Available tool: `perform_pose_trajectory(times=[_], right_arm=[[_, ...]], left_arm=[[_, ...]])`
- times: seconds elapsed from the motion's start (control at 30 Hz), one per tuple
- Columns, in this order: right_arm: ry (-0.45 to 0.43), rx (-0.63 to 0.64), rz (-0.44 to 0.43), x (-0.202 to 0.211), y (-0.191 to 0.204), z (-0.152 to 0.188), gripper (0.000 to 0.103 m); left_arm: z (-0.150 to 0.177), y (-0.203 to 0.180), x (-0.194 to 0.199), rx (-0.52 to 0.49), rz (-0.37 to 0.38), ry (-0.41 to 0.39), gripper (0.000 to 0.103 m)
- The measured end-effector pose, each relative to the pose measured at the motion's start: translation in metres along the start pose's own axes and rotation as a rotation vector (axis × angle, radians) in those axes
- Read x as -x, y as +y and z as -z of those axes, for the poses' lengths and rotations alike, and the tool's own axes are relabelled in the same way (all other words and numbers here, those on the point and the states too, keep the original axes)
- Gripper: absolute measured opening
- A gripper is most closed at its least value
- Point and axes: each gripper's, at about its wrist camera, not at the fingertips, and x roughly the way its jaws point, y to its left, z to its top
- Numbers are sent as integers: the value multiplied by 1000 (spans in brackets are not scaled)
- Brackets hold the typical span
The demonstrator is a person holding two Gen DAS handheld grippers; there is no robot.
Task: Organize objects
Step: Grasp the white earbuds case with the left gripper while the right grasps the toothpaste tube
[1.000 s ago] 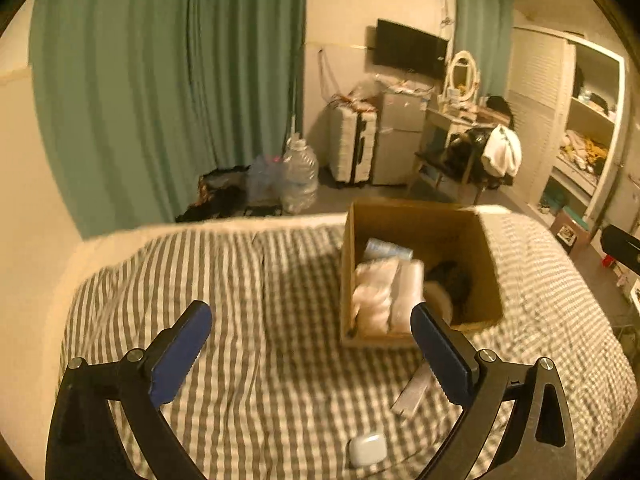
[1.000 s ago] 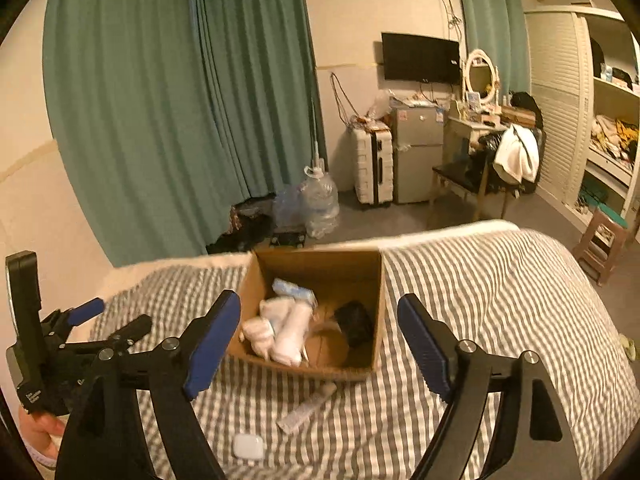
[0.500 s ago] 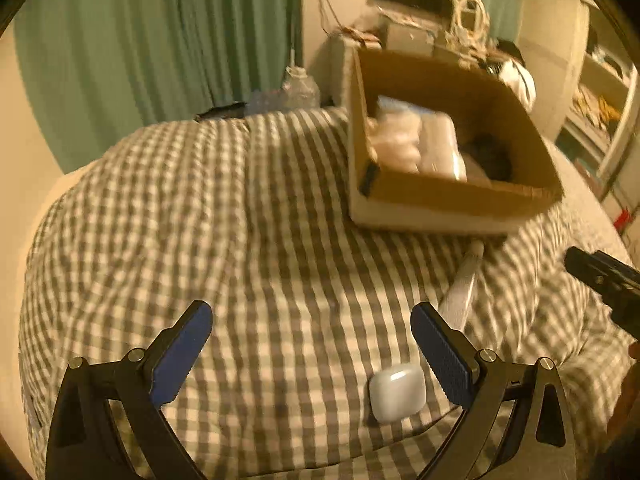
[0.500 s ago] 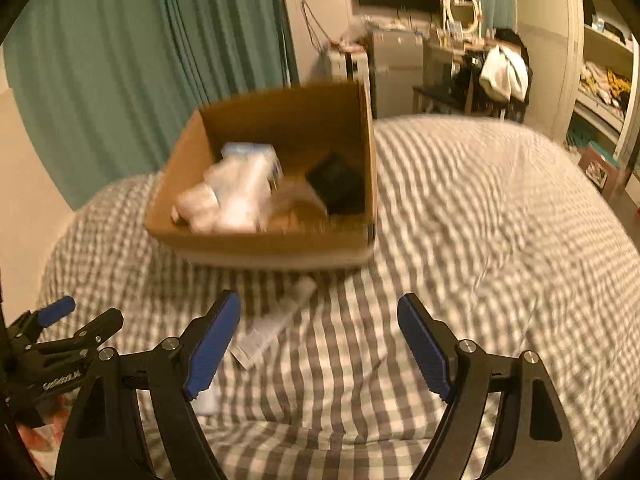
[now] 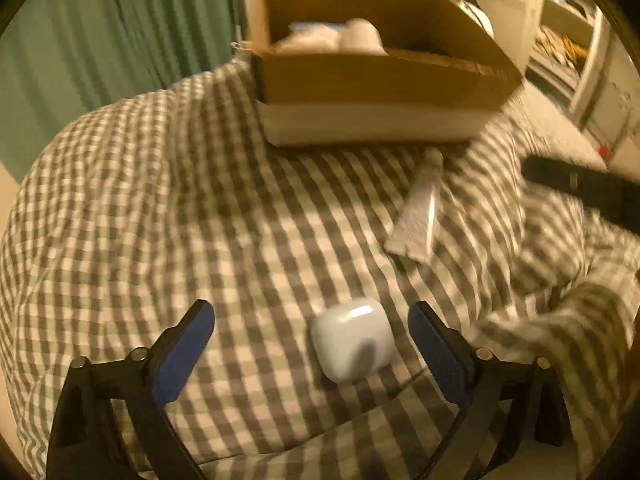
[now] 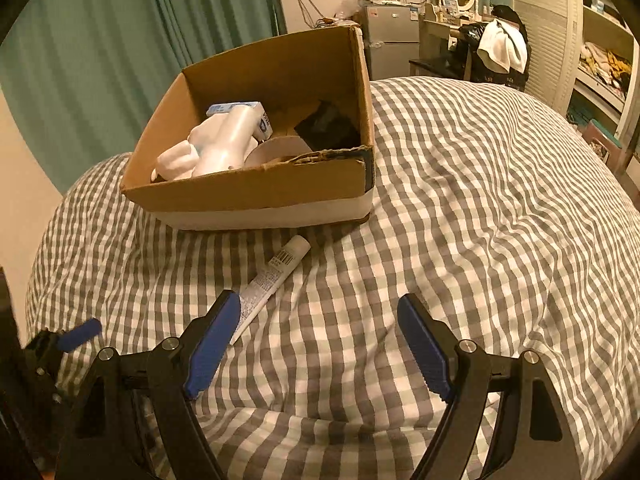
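As the left tool [image 5: 310, 342] hung wide around the white case [image 5: 351, 344] (smooth, rounded), it risked squirting free; right tool [image 6: 320, 346] wide, empty.

Left wrist view motion-blurred, cardboard box [image 5: 372, 80] contents smeared, tube [image 6: 276, 276] lower end hidden behind right gripper [image 6: 320, 344] finger.

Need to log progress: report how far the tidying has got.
Done: the cardboard box already holds several items. In hand: nothing; the left gripper is open around the white earbud case, and the right gripper is open beside the tube. Left: the case and tube still lie on the checked bedcover.
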Motion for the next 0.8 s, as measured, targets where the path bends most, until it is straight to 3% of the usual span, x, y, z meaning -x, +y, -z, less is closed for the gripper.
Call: perform_pose_trajectory(times=[0.23, 0.3, 0.37, 0.53, 0.8], right_arm=[[5, 10, 10, -3, 3, 1, 81], [9, 10, 14, -5, 3, 2, 81], [15, 13, 17, -8, 4, 2, 81], [25, 17, 17, -11, 5, 3, 81], [78, 69, 1, -29, 17, -7, 81]], left_arm=[[9, -13, -25, -54, 75, 97, 81], [8, -13, -31, -52, 84, 120, 62], [8, -14, -32, -57, 98, 122, 56], [6, -7, -23, -24, 90, 100, 55], [-22, 41, 16, 112, 32, -52, 55]])
